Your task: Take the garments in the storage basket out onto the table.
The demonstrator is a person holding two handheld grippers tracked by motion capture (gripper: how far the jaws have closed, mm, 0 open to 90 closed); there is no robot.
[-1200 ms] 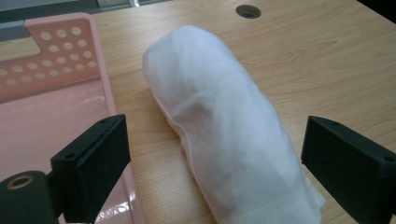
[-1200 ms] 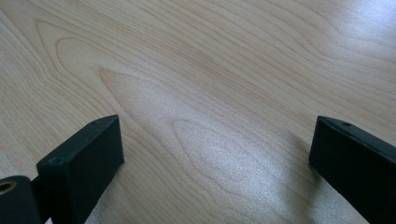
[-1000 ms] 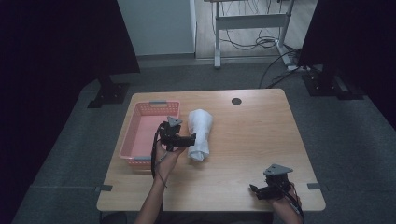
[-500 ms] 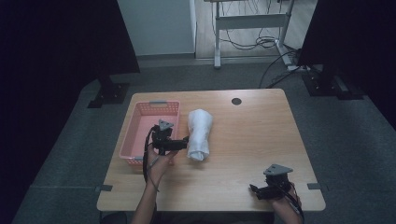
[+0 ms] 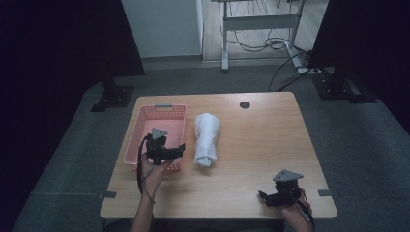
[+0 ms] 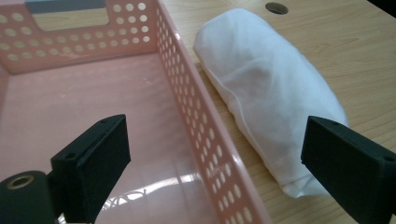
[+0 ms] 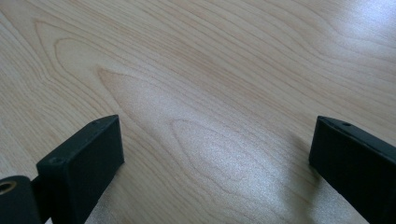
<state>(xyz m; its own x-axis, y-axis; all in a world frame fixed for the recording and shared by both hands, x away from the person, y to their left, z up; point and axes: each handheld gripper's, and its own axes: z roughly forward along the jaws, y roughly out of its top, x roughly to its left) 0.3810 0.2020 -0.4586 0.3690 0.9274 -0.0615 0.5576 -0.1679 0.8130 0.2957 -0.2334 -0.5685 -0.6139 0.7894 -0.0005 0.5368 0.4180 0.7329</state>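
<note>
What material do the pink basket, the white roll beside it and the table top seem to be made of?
Pink basket: probably moulded plastic, glossy; its floor reflects light and its walls have rows of round holes.
White roll: apparently soft cloth, matte, with a seam and gentle creases.
Table top: looks like pale wood or wood-pattern laminate, with a satin sheen and visible grain.

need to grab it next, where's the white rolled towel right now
In the high view the white rolled towel lies lengthwise on the table, left of centre, just right of the pink basket and apart from it.
</note>
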